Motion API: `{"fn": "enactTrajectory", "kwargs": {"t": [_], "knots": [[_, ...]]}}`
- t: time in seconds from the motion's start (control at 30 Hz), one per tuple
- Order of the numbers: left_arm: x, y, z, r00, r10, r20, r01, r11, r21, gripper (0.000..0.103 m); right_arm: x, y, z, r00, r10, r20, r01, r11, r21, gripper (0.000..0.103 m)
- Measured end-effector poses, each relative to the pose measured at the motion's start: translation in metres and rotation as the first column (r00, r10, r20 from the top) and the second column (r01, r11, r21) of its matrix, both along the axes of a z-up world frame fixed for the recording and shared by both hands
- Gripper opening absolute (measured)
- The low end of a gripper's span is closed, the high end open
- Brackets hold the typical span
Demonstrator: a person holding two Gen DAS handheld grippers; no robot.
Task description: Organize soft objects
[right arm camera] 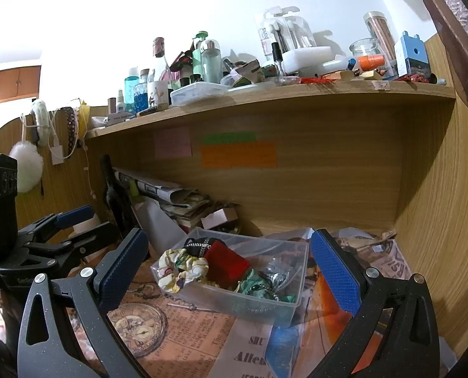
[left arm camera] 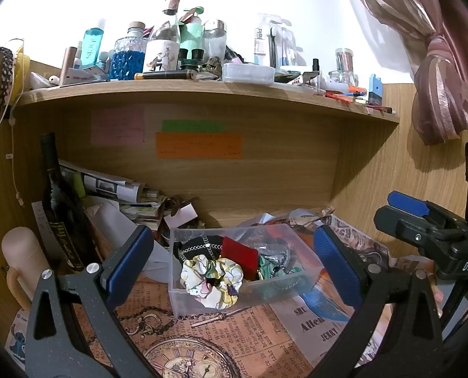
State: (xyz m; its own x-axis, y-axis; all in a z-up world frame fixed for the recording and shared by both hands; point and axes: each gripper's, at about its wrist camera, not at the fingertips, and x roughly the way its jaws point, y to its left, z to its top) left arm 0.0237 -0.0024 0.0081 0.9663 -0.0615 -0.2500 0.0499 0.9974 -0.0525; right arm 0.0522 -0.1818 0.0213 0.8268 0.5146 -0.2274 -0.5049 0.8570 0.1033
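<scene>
A clear plastic box (left arm camera: 202,299) stands on the papered desk under the shelf. A white floral scrunchie (left arm camera: 213,280) hangs over its front wall, beside a red box (left arm camera: 238,252), a chain and green fabric. My left gripper (left arm camera: 234,264) is open and empty, its fingers on either side of the box, short of it. The right wrist view shows the same box (right arm camera: 265,308), the scrunchie (right arm camera: 180,271) and the red box (right arm camera: 226,264). My right gripper (right arm camera: 230,280) is open and empty, just in front of the box. The right gripper also appears at the right edge of the left wrist view (left arm camera: 416,220).
A dark wine bottle (left arm camera: 60,208) and a pile of papers (left arm camera: 120,195) fill the back left corner. A pink cup (left arm camera: 23,258) stands at the left. The shelf (left arm camera: 202,91) above carries several bottles and jars. A wooden side panel (right arm camera: 438,220) closes the right.
</scene>
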Motion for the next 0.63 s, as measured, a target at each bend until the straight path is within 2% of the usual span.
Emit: {"fn": "enactTrajectory", "kwargs": {"t": [0.37,0.63], "knots": [[0.002,0.000,-0.002,1.000,0.005,-0.016,-0.006,1.000,-0.010,0.103,0.004,0.003,-0.004,1.000,0.011,-0.010,-0.011,1.000,-0.017,0.103],[0.016,0.009,-0.015,0.997,0.034,-0.075,-0.035,0.999,-0.021,0.103,0.018,-0.004,-0.015,0.998,-0.001,-0.056,-0.001,1.000,-0.020,0.103]]}}
